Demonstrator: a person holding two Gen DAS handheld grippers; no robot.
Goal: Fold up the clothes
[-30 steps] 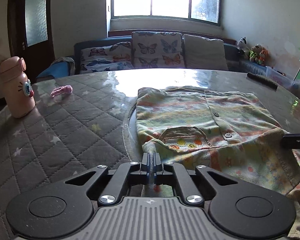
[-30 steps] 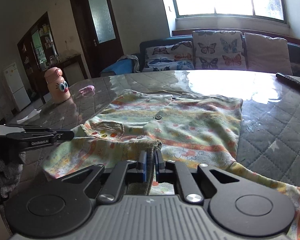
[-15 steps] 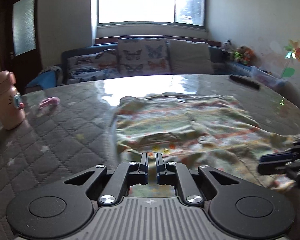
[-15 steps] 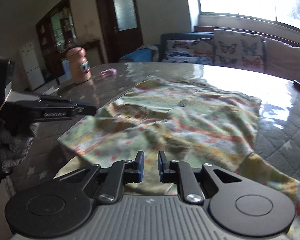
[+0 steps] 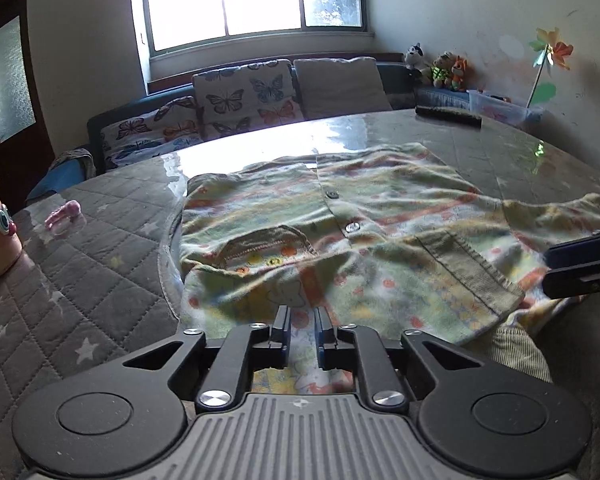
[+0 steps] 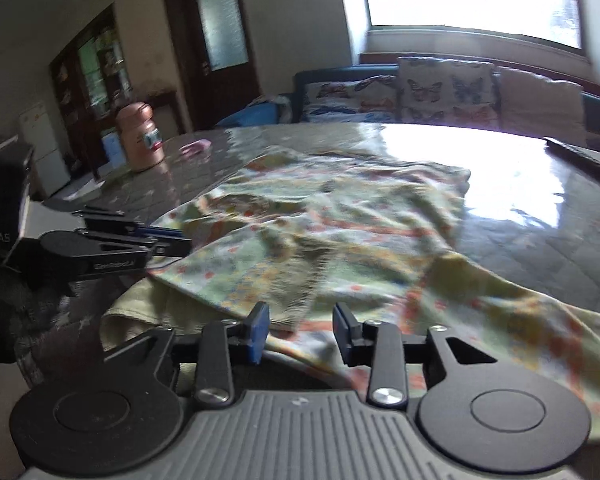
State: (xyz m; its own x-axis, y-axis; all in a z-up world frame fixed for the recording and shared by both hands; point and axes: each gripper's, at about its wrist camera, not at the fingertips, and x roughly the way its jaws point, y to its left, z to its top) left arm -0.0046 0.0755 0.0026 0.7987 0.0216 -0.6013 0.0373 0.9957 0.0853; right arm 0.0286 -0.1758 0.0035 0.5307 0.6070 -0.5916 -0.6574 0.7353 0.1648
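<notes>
- The shirt [image 5: 340, 216] lies flat on the table [image 5: 80, 280], its near edge folded over.
- The left claw [image 5: 302, 326] has just been opening; nothing is pinched.
- The right claw [image 6: 300, 330] has just spread wider, letting the fold rest.

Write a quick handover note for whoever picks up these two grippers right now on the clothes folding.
Left gripper: open, jaws just been opening, nothing pinched; the cloth lies under the fingers.
Right gripper: open wider, jaws also just been opening, nothing held.
The pastel patterned button-front child's top lies on the grey quilted table, front up, its near part folded over onto the body, with a ribbed cuff on top.
Done: the near fold is laid and released.
Left: probably the remaining folds and tidying; the near edge hangs off the table.
</notes>
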